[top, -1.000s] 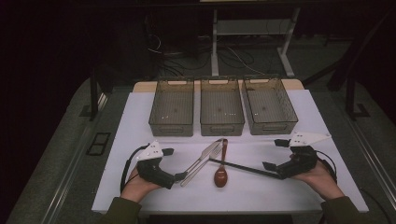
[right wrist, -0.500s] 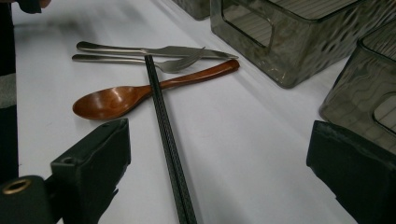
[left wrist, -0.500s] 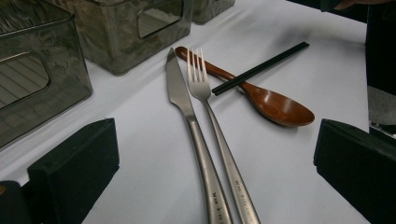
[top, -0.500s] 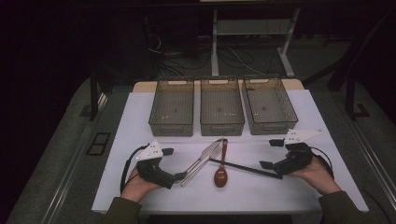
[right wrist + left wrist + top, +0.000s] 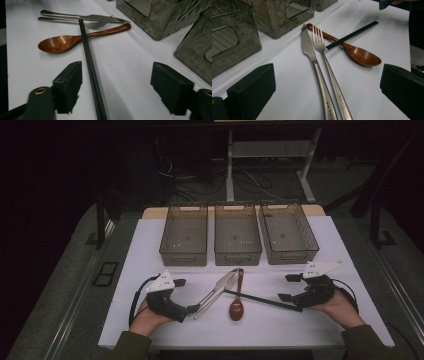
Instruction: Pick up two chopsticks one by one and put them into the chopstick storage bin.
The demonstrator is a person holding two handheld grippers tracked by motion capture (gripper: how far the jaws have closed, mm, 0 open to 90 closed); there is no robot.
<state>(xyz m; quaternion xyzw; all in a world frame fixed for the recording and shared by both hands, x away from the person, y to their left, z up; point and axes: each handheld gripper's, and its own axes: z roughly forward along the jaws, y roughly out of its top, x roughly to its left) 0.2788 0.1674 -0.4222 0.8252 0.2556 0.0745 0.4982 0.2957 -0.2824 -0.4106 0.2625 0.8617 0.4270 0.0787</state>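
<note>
Two black chopsticks lie together on the white bench, between the spread jaws of the right tool, whose jaws have just been closing without pressing them. Their far end crosses a wooden spoon at 9 o'clock from this tool. At the left tool, the jaws also stand spread, with a knife and fork handles between them.

Black gripper each hand, grey triangular plates, black cables, olive sleeves.

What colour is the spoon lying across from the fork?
Reddish-brown, like polished wood. The spoon shows best in the left gripper view.
</note>
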